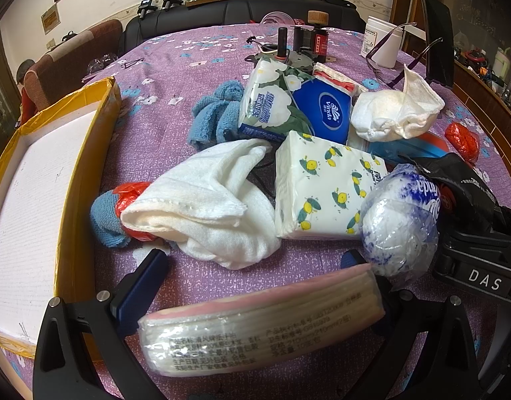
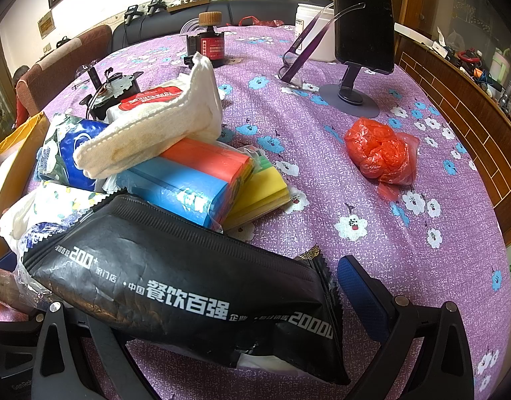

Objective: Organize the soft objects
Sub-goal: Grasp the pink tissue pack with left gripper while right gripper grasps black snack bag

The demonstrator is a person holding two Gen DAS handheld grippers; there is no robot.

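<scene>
You are pinching the pink tissue pack [image 1: 262, 326] in the left gripper [image 1: 255, 286] and the black pouch [image 2: 195, 300] in the right gripper [image 2: 222, 300] near the table's [image 2: 422, 266] front edge.

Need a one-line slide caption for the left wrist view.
Left gripper holds a flat pink-edged tissue pack beside the yellow cardboard box, facing piled towels and tissue packs on purple floral tablecloth.

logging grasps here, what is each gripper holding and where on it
The left gripper holds a flat pink-edged tissue pack across its width. The right gripper holds a black printed packet across its middle, ends jutting out both sides.
</scene>
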